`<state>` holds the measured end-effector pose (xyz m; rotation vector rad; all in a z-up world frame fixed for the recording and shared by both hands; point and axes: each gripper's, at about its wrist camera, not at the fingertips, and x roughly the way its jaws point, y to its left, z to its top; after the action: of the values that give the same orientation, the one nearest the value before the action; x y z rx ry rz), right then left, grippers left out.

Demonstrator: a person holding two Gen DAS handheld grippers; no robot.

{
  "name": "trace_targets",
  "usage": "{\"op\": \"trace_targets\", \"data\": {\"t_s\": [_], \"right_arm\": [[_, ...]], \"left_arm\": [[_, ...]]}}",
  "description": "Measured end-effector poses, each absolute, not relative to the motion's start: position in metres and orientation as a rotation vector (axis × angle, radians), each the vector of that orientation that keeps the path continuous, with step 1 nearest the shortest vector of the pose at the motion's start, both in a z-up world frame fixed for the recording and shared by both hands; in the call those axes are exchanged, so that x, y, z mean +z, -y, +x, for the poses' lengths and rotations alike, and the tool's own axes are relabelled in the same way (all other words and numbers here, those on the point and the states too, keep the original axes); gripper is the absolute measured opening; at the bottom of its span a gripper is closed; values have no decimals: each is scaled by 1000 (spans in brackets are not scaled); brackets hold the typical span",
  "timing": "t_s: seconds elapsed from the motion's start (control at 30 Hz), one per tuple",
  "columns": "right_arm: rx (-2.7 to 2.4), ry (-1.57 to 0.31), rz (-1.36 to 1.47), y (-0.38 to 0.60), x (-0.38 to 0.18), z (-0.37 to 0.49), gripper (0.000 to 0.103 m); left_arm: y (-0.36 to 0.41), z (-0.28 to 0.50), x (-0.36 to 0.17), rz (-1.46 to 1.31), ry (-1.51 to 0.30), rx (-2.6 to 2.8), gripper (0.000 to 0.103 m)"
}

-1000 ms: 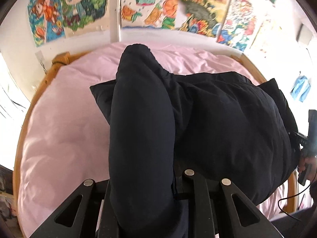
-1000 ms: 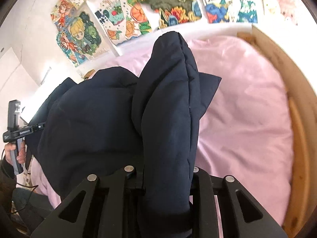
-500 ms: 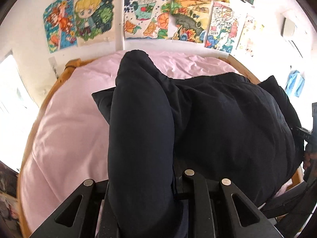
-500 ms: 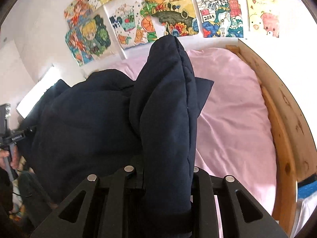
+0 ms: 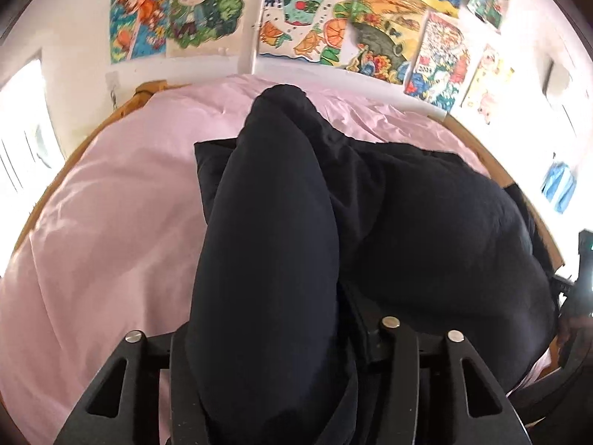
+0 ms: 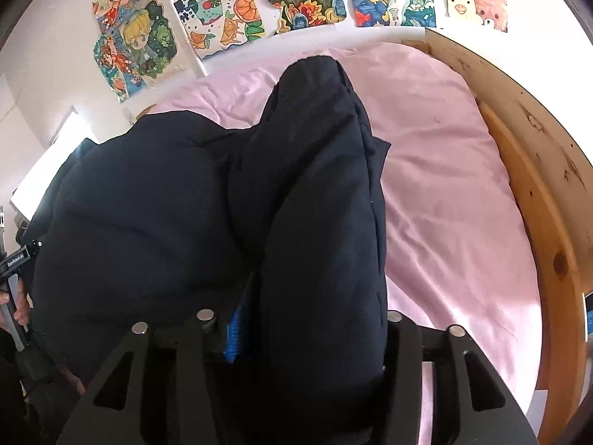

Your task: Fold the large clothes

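A large dark navy padded jacket point(image 5: 426, 230) is held up over the pink bed. My left gripper point(image 5: 274, 337) is shut on one bunched end of it, which bulges up between the fingers and hides the tips. My right gripper point(image 6: 315, 330) is shut on the other bunched end of the jacket point(image 6: 141, 230) the same way. The body of the jacket sags between the two grippers. The right gripper also shows at the right edge of the left wrist view point(image 5: 582, 267), and the left gripper at the left edge of the right wrist view point(image 6: 15, 259).
The pink sheet point(image 5: 111, 230) covers a bed with a wooden frame point(image 6: 548, 200). Colourful drawings point(image 5: 296, 26) hang on the white wall behind the bed. A bright window point(image 5: 22, 126) is at the left.
Both grippers have risen and tilted with the jacket still in them. More of the wall and drawings shows now, and the jacket hangs higher over the bed.
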<state>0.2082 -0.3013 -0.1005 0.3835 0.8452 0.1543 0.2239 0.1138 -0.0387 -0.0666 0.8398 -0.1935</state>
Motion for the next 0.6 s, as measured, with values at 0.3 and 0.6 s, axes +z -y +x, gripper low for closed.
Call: {"op": "trace_targets", "data": {"t_s": [0.3,0.6], "right_arm": [[123,-851,374,299,-98,207,53],[60,-841,319,304,-95,205,74]], "left_arm": [[-114,221,-40,-65,-810,-99,76],[-112,217,-35,-27,-778,-66,88]]}}
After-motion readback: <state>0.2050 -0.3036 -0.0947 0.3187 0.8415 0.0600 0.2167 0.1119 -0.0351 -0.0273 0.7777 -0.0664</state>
